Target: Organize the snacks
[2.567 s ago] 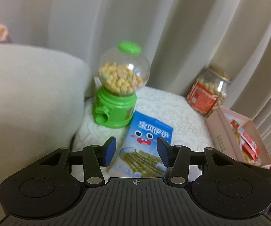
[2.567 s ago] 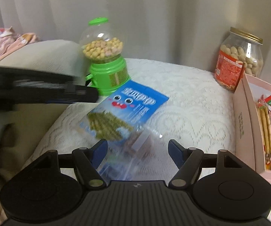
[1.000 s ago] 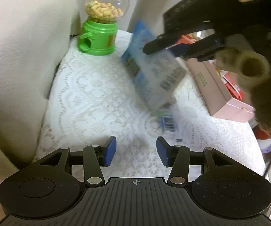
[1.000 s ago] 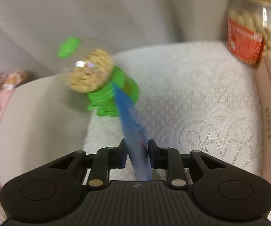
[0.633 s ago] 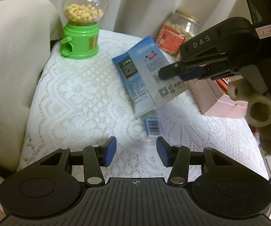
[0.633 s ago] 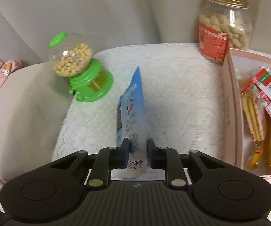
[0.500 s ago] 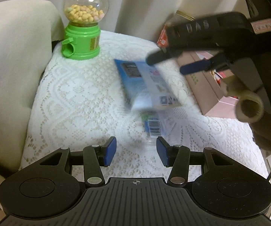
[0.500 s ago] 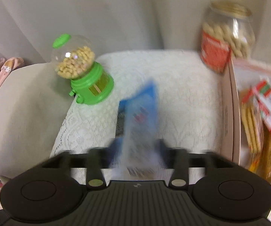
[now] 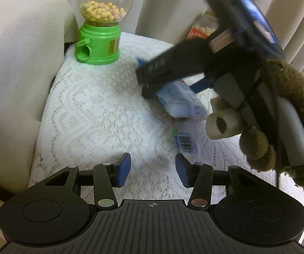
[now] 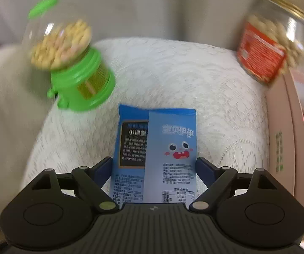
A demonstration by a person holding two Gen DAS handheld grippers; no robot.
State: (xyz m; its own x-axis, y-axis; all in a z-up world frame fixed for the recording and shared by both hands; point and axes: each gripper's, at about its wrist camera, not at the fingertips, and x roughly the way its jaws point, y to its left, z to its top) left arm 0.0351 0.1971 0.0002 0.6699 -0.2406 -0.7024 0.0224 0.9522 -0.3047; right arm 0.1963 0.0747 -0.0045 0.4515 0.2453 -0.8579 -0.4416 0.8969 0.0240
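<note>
Blue snack packet [image 10: 155, 158] sits low-centre of the right wrist view, back side up, lying betw. the right gripper [image 10: 154, 169] fingers, which stand spread either side w/ no visible squeeze on it, so released, not clamped; whether the packet rests fully on the white lace cloth [image 10: 173, 74] or is mid-drop I can't tell, frame is motion-blurred; in the left wrist view the packet [image 9: 181, 103] shows right of centre, partly under the right gripper body; risk as I judge it: packet is slack and light, fingers close alongside, so a quick pull-away could snag an edge and drag or flip it; it could also slide onto the clear wrapper w/ barcode [image 9: 186, 142] just below it; pink box [image 10: 283, 148] at right edge holds other snacks, packet not in it yet; green candy dispenser [image 10: 76, 69] upper left and peanut jar [image 10: 272, 40] upper right stand well apart from it; left gripper [image 9: 153, 167] at bottom centre, spread wide, holding nothing.
</note>
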